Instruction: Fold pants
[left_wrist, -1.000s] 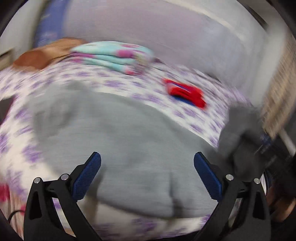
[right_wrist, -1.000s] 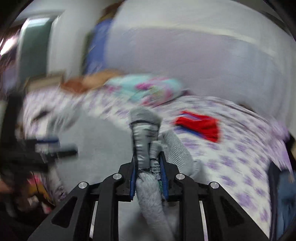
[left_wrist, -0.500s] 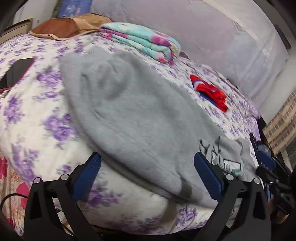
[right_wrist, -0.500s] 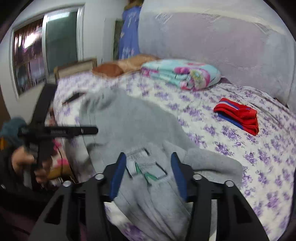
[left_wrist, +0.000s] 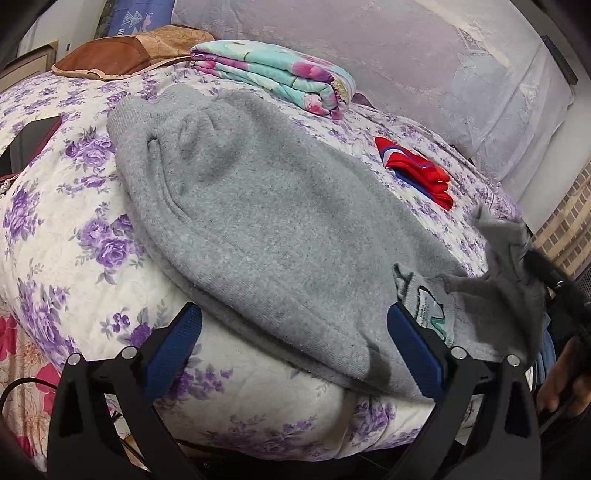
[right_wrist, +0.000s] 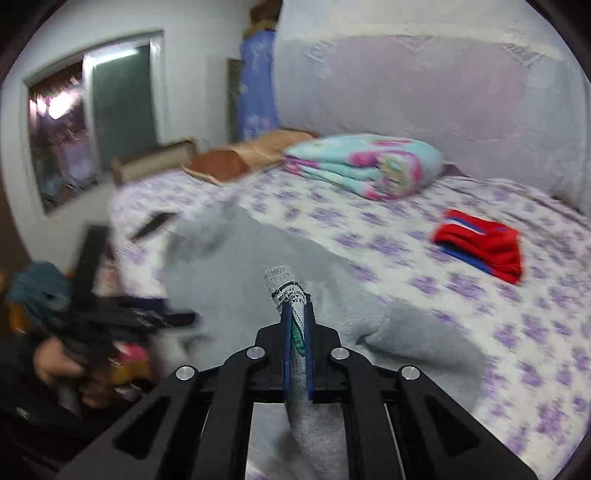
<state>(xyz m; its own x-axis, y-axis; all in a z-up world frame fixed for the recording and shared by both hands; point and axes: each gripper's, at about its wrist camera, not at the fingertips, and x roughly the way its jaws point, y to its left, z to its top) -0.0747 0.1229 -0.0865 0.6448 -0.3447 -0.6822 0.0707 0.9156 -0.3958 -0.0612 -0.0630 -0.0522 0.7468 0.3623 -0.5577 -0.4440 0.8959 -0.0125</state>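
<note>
Pants (left_wrist: 280, 236) of grey fleece lie spread across the flowered bed (left_wrist: 55, 206), filling the middle of the left wrist frame and running from upper left to lower right. The left hand-held gripper (left_wrist: 293, 343) stands wide open at the lower edge of that frame, its blue pads on either side of the near hem and touching nothing. At the right edge the waistband, label showing, is lifted off the bed. In the right wrist frame the right hand-held gripper (right_wrist: 297, 332) is closed on that waistband, the label (right_wrist: 286, 291) sticking up between its pads at centre frame.

Half a second ago the right hand-held gripper's pads were parted around the label; they have since clamped together on it. The left hand-held gripper is as wide open as before.

A folded blanket (left_wrist: 273, 77) sits in the upper centre, a red cloth (left_wrist: 417, 173) to the right.
</note>
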